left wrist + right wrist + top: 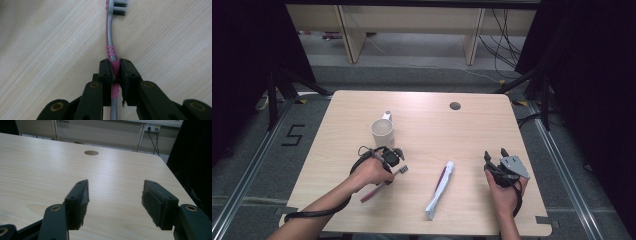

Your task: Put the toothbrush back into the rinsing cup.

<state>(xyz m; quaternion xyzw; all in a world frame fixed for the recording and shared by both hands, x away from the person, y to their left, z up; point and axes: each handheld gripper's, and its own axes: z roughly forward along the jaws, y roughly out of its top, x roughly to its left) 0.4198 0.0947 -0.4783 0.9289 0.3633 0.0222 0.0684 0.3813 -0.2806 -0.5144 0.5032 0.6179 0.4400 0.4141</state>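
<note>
The left tool (115, 72) clamps one pink-and-grey plastic toothbrush (111, 37) by its handle, flat on the pale wooden surface (50, 50); the right tool (115, 200) gapes empty.

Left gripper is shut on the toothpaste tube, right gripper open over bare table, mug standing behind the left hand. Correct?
Not quite. The left gripper is shut on the toothbrush, its fingers pinching the pink-and-grey handle, as the left gripper view shows. The toothpaste tube lies free on the table. The right gripper is open and the mug stands behind the left hand.
</note>
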